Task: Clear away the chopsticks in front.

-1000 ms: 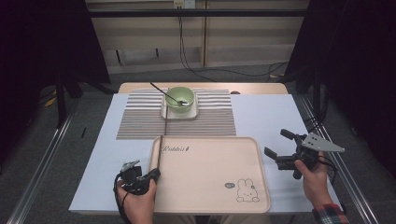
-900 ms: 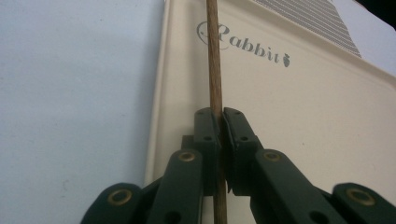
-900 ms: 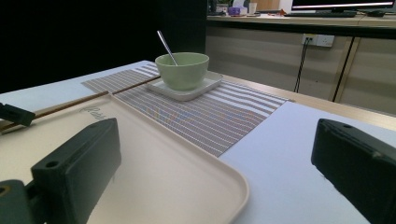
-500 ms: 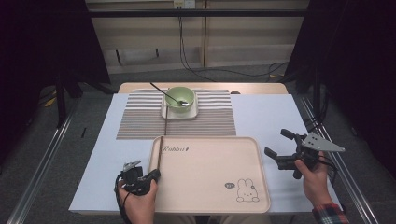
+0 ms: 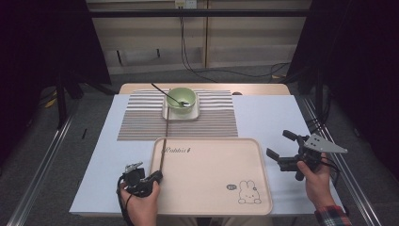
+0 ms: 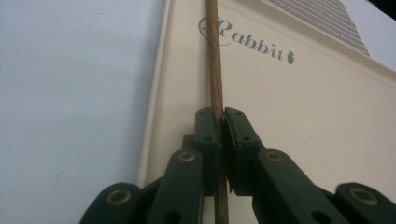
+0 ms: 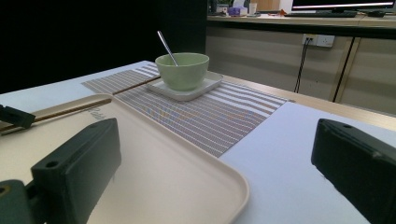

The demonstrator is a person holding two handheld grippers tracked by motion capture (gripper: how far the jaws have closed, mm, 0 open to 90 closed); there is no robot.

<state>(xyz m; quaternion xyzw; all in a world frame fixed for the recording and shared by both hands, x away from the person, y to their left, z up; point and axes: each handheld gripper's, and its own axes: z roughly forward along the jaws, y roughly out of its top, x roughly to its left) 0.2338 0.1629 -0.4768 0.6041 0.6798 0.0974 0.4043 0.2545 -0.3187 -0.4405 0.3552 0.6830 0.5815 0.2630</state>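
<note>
A lab-like recording room: dark curtains [image 5: 42, 47] flank the table [image 5: 263, 117], metal floor rails [image 5: 42, 160] run alongside, cables [image 5: 226, 70] trail behind.

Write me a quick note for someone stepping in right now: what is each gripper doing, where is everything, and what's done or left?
Left gripper: shut on a thin wooden chopstick that runs up the left edge of the beige Rabbit tray.
Right gripper: open, holding nothing, hovering right of the tray.
Green bowl with a metal spoon stands on a white coaster on the striped placemat, beyond the tray.
Done: chopstick grasped.
Left: probably moving it; the chopstick's far tip lies on the placemat, beside the coaster.
</note>
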